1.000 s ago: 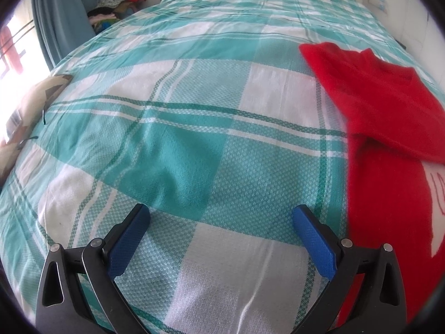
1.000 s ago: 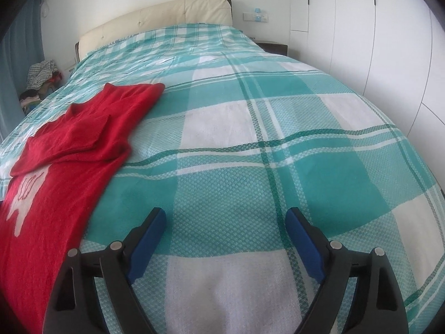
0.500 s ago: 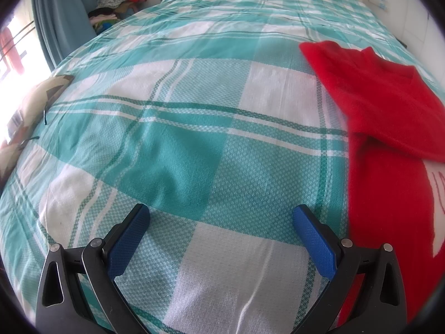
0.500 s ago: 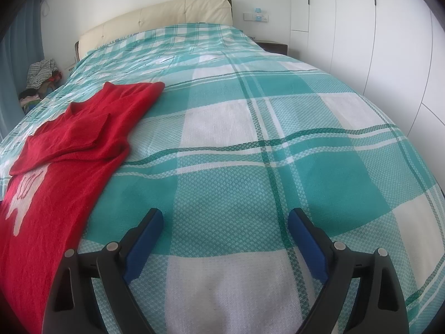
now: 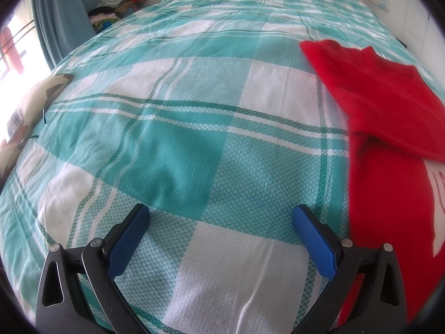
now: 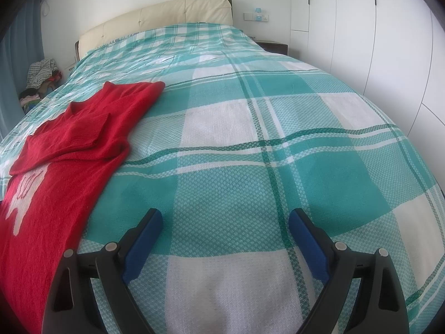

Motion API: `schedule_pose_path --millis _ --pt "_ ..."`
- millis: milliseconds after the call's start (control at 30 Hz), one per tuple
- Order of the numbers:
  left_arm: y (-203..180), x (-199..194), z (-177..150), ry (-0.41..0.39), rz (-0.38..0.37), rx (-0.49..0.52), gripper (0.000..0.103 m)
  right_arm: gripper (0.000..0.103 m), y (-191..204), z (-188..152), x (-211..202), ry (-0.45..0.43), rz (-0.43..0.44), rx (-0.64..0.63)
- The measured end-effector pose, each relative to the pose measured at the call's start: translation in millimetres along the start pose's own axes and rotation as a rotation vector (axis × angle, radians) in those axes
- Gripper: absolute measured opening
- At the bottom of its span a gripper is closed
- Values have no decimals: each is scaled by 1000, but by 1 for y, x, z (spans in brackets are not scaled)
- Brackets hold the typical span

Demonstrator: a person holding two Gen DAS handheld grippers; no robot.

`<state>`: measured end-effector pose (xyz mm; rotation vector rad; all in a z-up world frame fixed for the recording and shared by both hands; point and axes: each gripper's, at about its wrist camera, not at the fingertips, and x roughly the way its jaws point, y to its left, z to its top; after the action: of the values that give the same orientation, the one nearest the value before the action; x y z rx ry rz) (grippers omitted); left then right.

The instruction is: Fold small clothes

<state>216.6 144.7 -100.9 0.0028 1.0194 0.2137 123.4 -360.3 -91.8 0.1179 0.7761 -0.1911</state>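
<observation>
The left claw hangs over the bed with its two fingers spread wide and nothing between them. Its pads are blue with a fine diamond grip pattern, set in smooth black plastic arms with round metal rivets. The right claw is likewise spread apart and empty, its blue pads angled outward in a V.

The cover on the bed is a woven cotton plaid in teal and white squares crossed by thin dark green lines; the weave shows a small waffle texture and a few soft creases below the left claw.

The sweater is a fuzzy red knit lying flat on the cover, just right of the left claw's right finger and running away ahead of it. From the right wrist it lies left of the right claw, its near edge passing under the left finger's arm. One sleeve is folded across the chest with a ribbed cuff, and a white knitted motif shows on the front.

Far ahead of the right claw stands a padded cream headboard; to its right are smooth white wardrobe doors. Ahead-left of the left claw sits a heap of clothes beside a blue curtain.
</observation>
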Motion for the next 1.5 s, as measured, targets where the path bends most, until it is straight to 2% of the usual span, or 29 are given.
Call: schedule_pose_path --millis 767,933,1033,1100,1167,1267,1333,1433,1500 --pt "-1 0 -3 -17 14 7 103 92 0 0 -1 0 1 1" --pt "6 2 -1 -10 -49 -24 103 94 1 0 1 13 -8 -9" --pt "19 -29 -7 -68 -101 -52 95 93 0 2 -7 18 3 -3" --pt "24 -66 -21 -138 -135 -22 96 93 -1 3 -30 8 59 26" --pt "27 -98 -46 -158 -231 -13 98 93 7 -3 -62 5 189 18" --pt "17 -120 -89 -67 -404 40 98 93 29 -24 -105 71 339 -75" --pt "3 -126 -112 -11 -448 84 95 93 44 -43 -123 135 432 -118" --pt "-23 -132 -134 45 -471 150 75 92 64 -73 -134 238 522 -153" --pt "-34 -136 -140 37 -452 197 62 83 74 -90 -132 292 537 -160"
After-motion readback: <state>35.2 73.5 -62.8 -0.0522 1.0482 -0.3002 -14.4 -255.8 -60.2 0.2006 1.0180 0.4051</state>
